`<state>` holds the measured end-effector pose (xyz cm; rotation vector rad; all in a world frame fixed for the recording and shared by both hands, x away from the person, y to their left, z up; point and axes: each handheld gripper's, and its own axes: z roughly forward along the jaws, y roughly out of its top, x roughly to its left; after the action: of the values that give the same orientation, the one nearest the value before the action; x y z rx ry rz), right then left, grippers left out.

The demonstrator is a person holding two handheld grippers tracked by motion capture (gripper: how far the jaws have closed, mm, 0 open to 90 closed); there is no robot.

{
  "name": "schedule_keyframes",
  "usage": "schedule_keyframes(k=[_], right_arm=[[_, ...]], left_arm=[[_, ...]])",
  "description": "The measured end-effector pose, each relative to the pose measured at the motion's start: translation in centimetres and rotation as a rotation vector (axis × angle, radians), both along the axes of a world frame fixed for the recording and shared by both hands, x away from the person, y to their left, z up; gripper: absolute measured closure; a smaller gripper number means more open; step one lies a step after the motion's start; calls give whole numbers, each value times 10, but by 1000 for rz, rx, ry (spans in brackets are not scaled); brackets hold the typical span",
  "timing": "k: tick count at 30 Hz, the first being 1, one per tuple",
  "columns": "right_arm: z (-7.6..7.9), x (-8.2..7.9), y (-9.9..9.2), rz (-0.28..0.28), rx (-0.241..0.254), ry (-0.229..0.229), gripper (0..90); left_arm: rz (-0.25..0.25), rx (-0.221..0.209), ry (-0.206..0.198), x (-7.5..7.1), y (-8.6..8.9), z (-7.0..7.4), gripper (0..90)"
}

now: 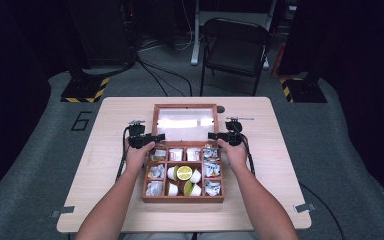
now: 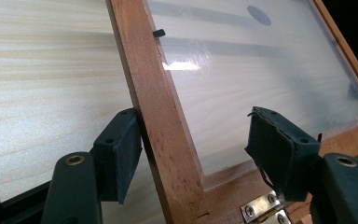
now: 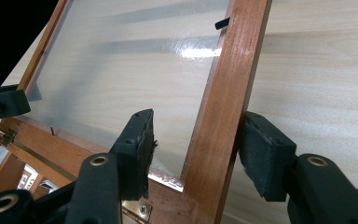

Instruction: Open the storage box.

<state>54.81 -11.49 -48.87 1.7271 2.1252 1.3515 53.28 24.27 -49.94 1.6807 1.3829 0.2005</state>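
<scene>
Wooden box (image 1: 183, 198) sits mid-table (image 1: 115, 110), lid (image 1: 185, 106) w/ clear pane stood open at 12 o'clock. Left hand-held gripper (image 1: 156, 137) at lid's 9 o'clock rail: jaws apart, one pad touching wood, other off the pane. Right hand-held gripper (image 1: 214, 135) at 3 o'clock rail: outer pad on wood, inner pad just off pane.

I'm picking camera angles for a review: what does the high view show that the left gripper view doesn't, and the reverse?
High view: the wooden box with its compartments, holding a cut lime, white cups and packets, plus the folding chair beyond the table. Left gripper view: the brass hinge, and the left claw astride the lid frame, one pad touching its outer edge, the other apart over the pane. Both: the raised lid and the pale table.
</scene>
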Motion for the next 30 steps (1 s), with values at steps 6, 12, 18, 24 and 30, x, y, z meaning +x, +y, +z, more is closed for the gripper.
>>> schedule_keyframes(k=[6,12,18,24,30], right_arm=[[0,0,1,0,-26,3,448],[-2,1,0,0,-18,27,441],[-4,2,0,-2,-7,42,427],[-5,2,1,-7,-4,65,409],[-7,2,1,-6,-3,62,406]], left_arm=[[-9,23,31,3,-2,2,325],[-10,36,37,4,-2,0,305],[-8,15,61,5,-1,-2,301],[-7,15,66,5,-1,-2,299],[-5,11,77,6,-1,-3,297]])
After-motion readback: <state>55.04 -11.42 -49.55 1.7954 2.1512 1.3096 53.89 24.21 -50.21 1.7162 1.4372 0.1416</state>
